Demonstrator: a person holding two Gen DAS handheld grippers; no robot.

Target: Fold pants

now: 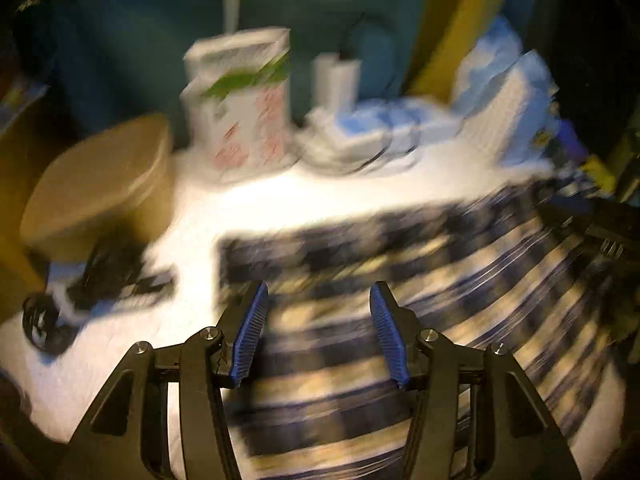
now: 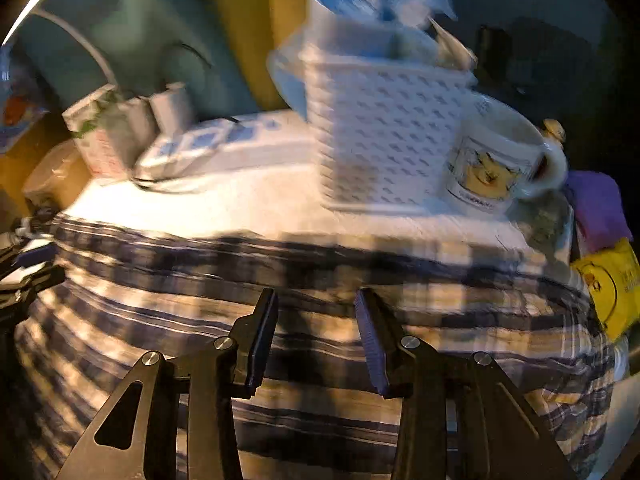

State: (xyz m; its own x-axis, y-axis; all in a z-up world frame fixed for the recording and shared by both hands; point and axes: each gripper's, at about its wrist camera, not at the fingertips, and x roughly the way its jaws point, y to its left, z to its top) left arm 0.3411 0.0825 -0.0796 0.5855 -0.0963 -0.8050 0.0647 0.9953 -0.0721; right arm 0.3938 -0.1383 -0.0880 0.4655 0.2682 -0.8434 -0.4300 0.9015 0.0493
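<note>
Below both cameras, the plaid pants (image 2: 320, 344) lie spread across the white table (image 1: 280, 196). My left gripper (image 1: 318, 334) and right gripper (image 2: 316, 336) hang over the cloth, fingers apart, nothing between them. Both views are smeared, so I cannot tell how close the tips sit to the fabric. Risk as I judge it: a blind pinch grabs one layer only, or drags cloth back toward the white basket (image 2: 384, 136) and mug (image 2: 500, 160), tipping them.
</note>
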